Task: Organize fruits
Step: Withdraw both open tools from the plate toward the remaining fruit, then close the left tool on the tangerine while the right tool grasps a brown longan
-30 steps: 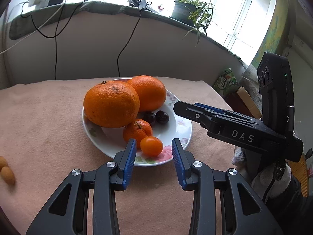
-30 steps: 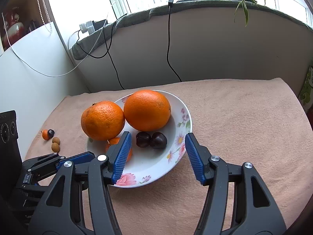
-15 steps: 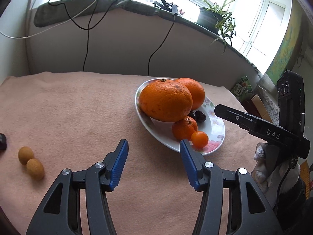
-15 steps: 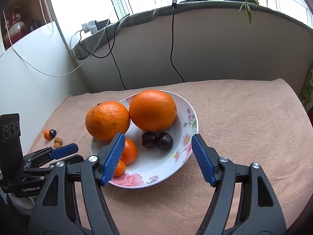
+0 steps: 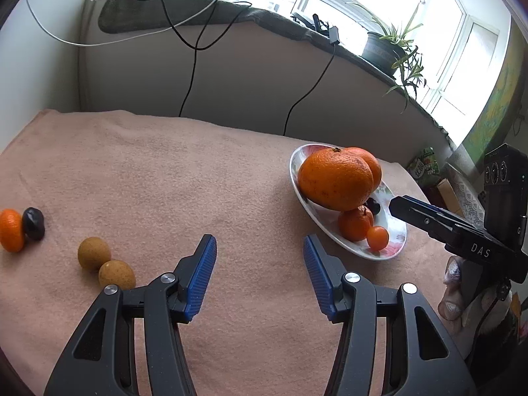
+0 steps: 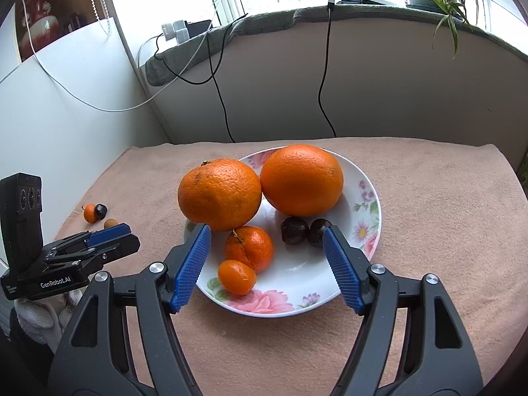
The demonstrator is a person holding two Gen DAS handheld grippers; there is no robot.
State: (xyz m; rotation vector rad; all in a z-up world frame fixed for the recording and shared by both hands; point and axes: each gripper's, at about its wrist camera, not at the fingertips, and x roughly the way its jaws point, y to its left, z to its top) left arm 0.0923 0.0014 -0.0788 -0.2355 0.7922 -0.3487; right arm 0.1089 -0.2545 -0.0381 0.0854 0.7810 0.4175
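A white floral plate (image 6: 366, 198) (image 5: 392, 244) holds two big oranges (image 6: 219, 194) (image 6: 302, 180), a mandarin (image 6: 249, 247), a small kumquat (image 6: 236, 277) and two dark chestnuts (image 6: 294, 230). My right gripper (image 6: 267, 247) is open and empty, hovering over the plate's near edge. My left gripper (image 5: 260, 257) is open and empty over bare cloth, left of the plate. Loose on the cloth at the left lie two tan longans (image 5: 94, 252) (image 5: 117, 274), a small mandarin (image 5: 10, 230) and a dark chestnut (image 5: 33, 223).
The table is covered by a pink cloth (image 5: 198, 178). A wall with hanging cables (image 5: 191, 76) runs behind it, under a sill with a potted plant (image 5: 382, 49). The right gripper's body (image 5: 462, 234) shows beside the plate in the left wrist view.
My left gripper has swung left away from the plate and opened wider; the loose fruits came into its view. My right gripper drew back a little and stays open above the plate.
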